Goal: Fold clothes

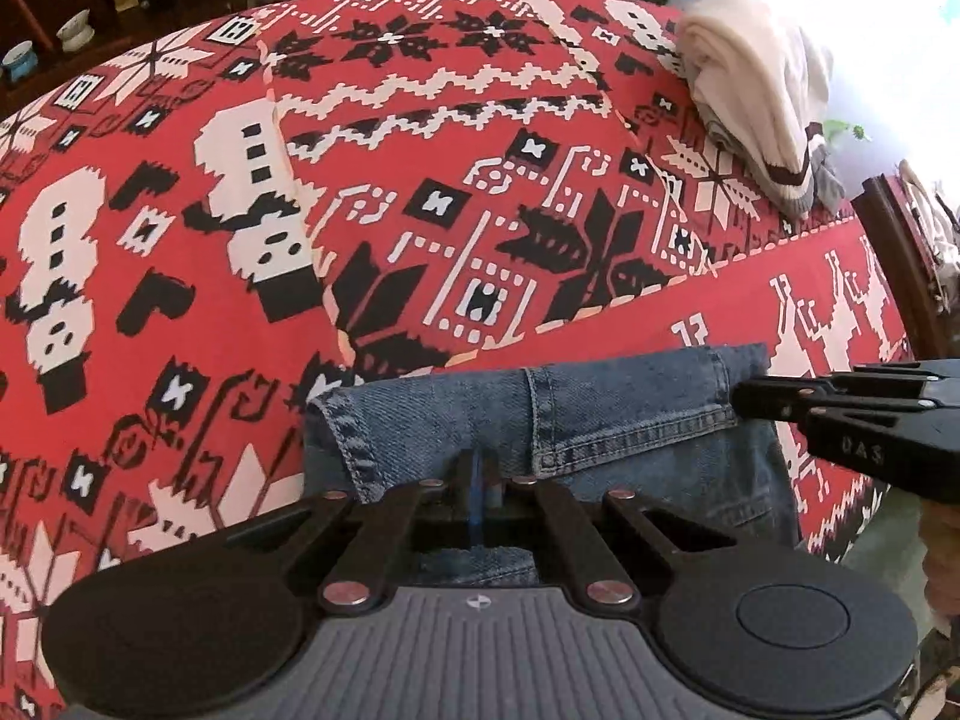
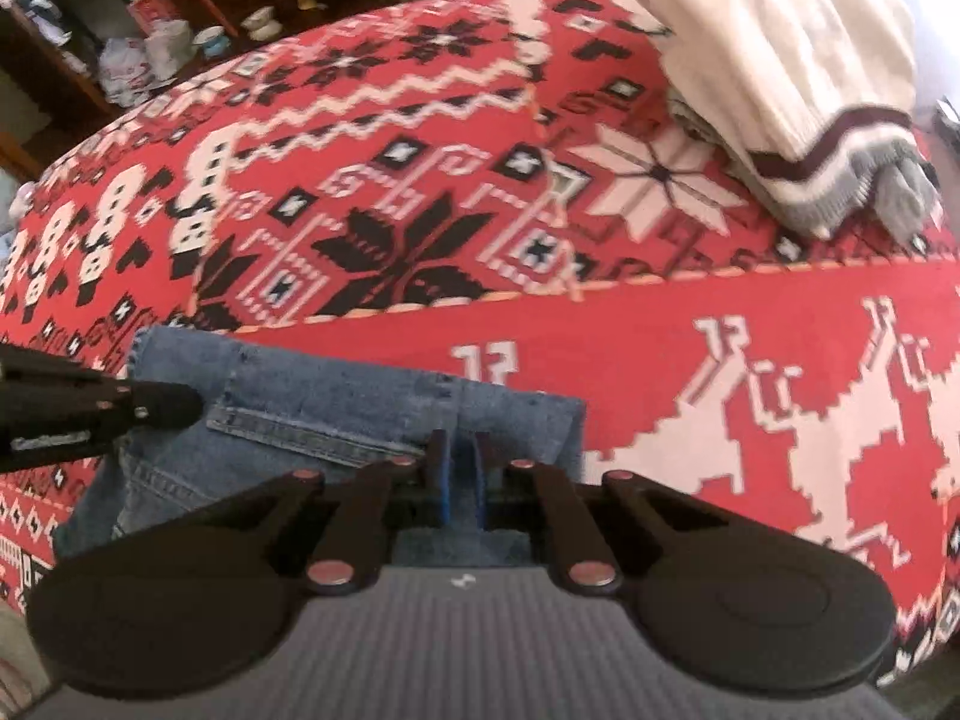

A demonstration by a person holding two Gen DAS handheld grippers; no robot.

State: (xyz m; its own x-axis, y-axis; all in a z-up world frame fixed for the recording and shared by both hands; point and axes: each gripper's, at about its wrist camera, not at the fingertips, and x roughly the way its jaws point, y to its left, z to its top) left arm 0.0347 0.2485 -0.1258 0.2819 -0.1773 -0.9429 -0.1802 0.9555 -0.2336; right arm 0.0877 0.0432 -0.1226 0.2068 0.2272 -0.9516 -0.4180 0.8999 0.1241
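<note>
Jeans (image 1: pixel 600 420) are laid at the near edge of a surface covered by a red patterned cloth (image 1: pixel 420 210), though whether a tabletop lies beneath cannot be told. The left hand-held gripper (image 1: pixel 478 468) is seen closed, with the denim edge pinched between its blue pads. The right hand-held gripper (image 2: pixel 459 468) is likewise drawn nearly together, and a fold of the jeans is clamped between its pads, close to a pocket seam. Each gripper is seen from the side in the other's view, both set on the same near band of denim. A cream sweater (image 2: pixel 780 60) with a dark stripe is piled at the far right. Cups (image 1: pixel 75 30) are seen on a shelf at the far left.
</note>
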